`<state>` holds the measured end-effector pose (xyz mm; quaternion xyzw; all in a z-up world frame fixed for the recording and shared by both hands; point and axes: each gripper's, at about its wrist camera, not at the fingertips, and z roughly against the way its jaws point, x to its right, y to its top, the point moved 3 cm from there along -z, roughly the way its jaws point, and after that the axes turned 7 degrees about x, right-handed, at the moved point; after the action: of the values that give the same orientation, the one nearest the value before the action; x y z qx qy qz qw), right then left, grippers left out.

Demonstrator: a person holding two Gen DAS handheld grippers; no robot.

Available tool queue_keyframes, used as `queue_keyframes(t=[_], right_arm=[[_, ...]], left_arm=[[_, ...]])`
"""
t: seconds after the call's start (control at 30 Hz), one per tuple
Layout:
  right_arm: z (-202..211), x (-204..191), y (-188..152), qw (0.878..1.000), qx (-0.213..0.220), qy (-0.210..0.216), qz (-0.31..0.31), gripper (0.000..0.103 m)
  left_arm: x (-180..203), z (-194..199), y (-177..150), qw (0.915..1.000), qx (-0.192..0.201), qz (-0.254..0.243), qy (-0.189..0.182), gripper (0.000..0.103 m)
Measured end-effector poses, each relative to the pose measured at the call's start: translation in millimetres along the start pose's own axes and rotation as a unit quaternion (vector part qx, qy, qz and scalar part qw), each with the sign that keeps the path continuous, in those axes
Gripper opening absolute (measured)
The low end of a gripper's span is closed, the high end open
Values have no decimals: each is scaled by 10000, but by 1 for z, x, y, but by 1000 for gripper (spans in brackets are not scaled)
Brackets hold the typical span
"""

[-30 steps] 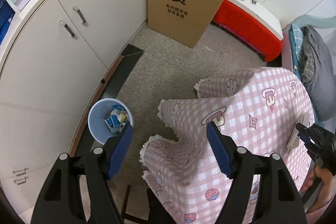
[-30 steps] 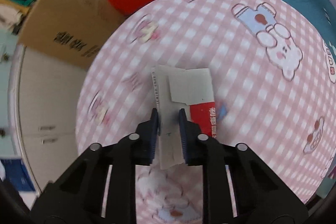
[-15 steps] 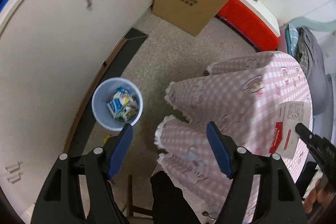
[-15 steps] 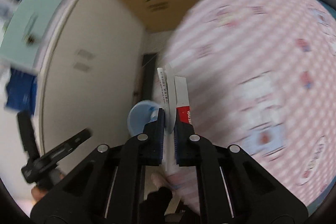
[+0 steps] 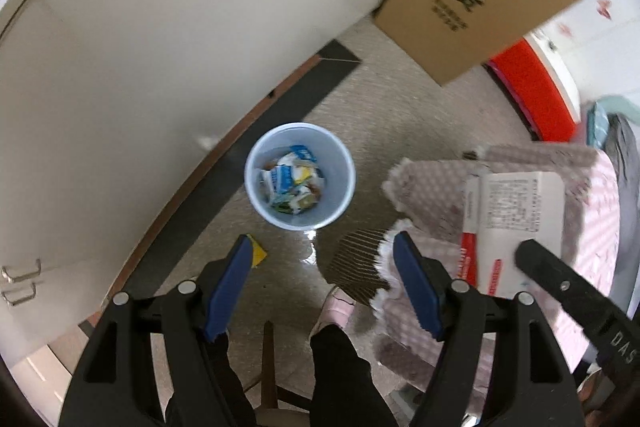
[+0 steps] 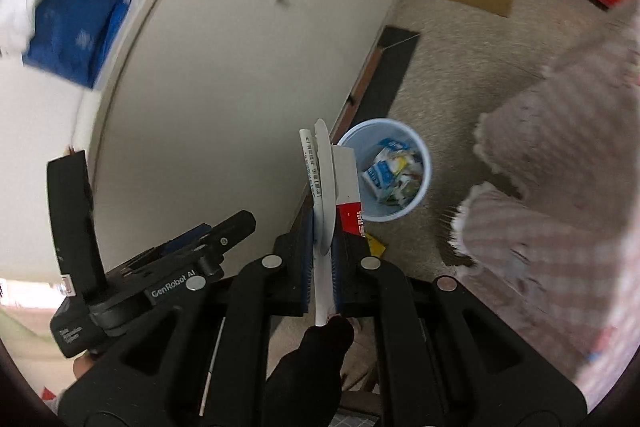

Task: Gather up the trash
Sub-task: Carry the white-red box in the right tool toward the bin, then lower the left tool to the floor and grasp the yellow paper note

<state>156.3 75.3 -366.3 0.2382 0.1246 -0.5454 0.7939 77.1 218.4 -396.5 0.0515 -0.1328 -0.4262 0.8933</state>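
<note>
Right tool (image 6: 323, 251) is clamped tight on the flattened carton (image 6: 326, 183), which a sec ago lay on the pink-checked counter (image 5: 592, 187). Now it's off that and hanging edge-on nr the blue bin (image 5: 300, 175), w/ trash already inside. Left tool (image 5: 324, 283) is spread wide, empty, above the floor by the bin. Judging: drop comes next.

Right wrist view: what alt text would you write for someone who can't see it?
The right gripper pinches a flattened white-and-red carton edge-on, above a light blue trash bin already holding wrappers. White cabinets stand left of the bin, a pink checked tablecloth hangs at the right, and the open left gripper shows lower left.
</note>
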Motion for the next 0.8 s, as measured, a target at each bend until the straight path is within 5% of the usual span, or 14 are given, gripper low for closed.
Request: queue_keyframes(t=[0.33,0.57,0.8], right_arm=[[-121,-20,-33,9957,-597,-36,705,8],[-237,7,-106,9896,-1300,-34,609,8],[-343,66,-190,9790,-1814,-511,770,8]], left_arm=[[-94,-92,-24,9951,-235,950,138,72],[-163,-201,-90,9828,-739,1649,372,72],[-208,-330,-169,9654,-1425,2118,538,72]])
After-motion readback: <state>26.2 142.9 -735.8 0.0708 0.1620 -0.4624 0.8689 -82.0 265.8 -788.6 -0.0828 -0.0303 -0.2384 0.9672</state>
